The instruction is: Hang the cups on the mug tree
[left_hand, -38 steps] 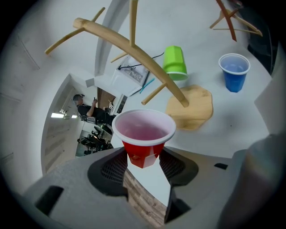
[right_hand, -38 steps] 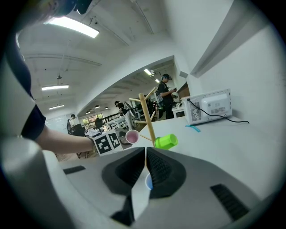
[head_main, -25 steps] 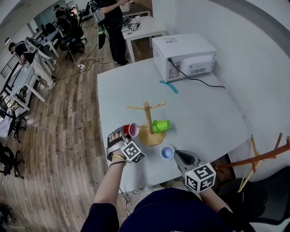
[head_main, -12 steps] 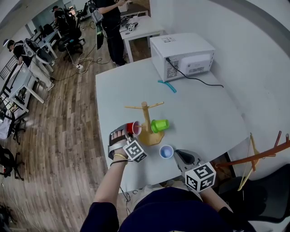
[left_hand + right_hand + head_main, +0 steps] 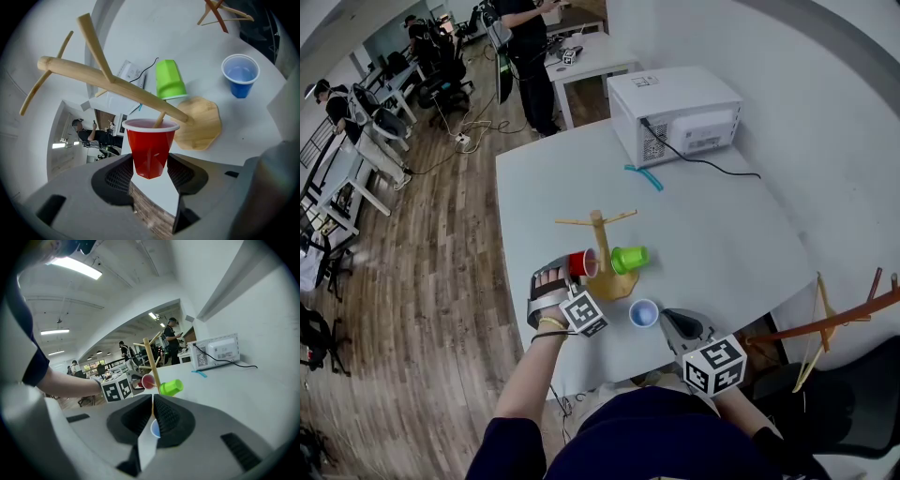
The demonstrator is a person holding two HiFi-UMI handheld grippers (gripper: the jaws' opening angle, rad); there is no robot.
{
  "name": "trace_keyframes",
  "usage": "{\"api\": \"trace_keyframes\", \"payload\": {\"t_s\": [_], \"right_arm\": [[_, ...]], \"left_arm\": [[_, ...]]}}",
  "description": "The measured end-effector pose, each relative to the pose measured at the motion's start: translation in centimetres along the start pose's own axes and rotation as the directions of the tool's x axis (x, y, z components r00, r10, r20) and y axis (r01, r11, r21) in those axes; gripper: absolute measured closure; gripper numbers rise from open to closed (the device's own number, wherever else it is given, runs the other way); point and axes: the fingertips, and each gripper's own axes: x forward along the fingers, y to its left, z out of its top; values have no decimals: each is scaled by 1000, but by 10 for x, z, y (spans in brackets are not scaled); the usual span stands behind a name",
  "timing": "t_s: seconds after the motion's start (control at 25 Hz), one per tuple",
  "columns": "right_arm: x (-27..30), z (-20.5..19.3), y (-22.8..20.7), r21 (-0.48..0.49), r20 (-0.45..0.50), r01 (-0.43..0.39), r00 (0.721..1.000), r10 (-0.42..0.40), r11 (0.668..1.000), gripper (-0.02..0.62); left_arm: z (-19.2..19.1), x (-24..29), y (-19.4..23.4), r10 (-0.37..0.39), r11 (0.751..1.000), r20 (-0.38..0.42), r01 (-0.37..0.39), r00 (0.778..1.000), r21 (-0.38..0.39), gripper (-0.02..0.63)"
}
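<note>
Left gripper (image 5: 150, 172) fingers clamped on red cup (image 5: 151, 143), mug tree (image 5: 117, 86) peg in its mouth. Right gripper (image 5: 152, 414) fingers together; blue cup (image 5: 155, 429) just beyond.

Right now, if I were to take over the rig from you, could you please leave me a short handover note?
Left gripper: shut on the red cup, held sideways at the mug tree, with a peg tip inside its mouth.
Right gripper: shut, empty, close to the blue cup but not touching it.
Done: the green cup hangs on the mug tree.
Left: slide the red cup on and let go, then hang the blue cup, which stands upright on the table.
</note>
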Motion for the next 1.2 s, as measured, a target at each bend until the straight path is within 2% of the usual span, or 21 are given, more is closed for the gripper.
{"api": "trace_keyframes", "payload": {"t_s": [0.28,0.56,0.72,0.92,1.2], "right_arm": [[-1,0,-3,5,-2,5,1000,-5,1000,560],[-3,-1,-4,6,2,9,1000,-9,1000,560],[-1,-1,-2,5,0,5,1000,-5,1000,560],[-2,-1,-2,4,1,3,1000,-3,1000,560],[-2,-1,-1,3,-1,0,1000,0,1000,560]], "left_arm": [[14,-2,0,-3,999,26,2,1000,32,371],[24,-11,-5,-55,998,54,55,997,3,371],[23,-9,-2,-28,1000,60,28,998,12,371],[26,-12,-7,-45,999,74,44,996,7,371],[22,-12,-5,-31,999,68,31,997,9,371]]}}
